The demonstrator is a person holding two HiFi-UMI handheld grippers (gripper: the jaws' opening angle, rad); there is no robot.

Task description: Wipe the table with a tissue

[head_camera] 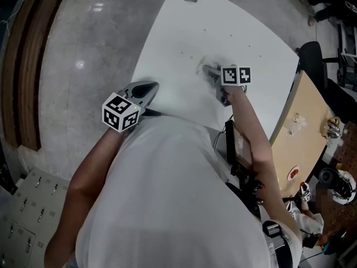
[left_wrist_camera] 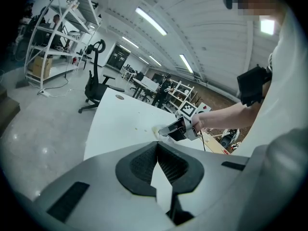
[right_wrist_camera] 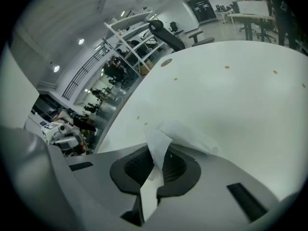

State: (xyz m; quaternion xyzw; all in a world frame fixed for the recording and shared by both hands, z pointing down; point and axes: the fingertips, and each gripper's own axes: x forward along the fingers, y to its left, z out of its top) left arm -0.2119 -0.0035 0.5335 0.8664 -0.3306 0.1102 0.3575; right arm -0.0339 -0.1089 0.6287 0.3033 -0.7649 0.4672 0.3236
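Two grippers: right gripper (right_wrist_camera: 159, 150) fingers (right_wrist_camera: 131, 166) pinch a white tissue (right_wrist_camera: 185, 136) lying against the white bench (right_wrist_camera: 240, 95); left gripper (left_wrist_camera: 157, 146) fingers (left_wrist_camera: 139, 165) closed, empty, near the bench edge.

Head view overhead; gripper views low across table (head_camera: 184, 38)
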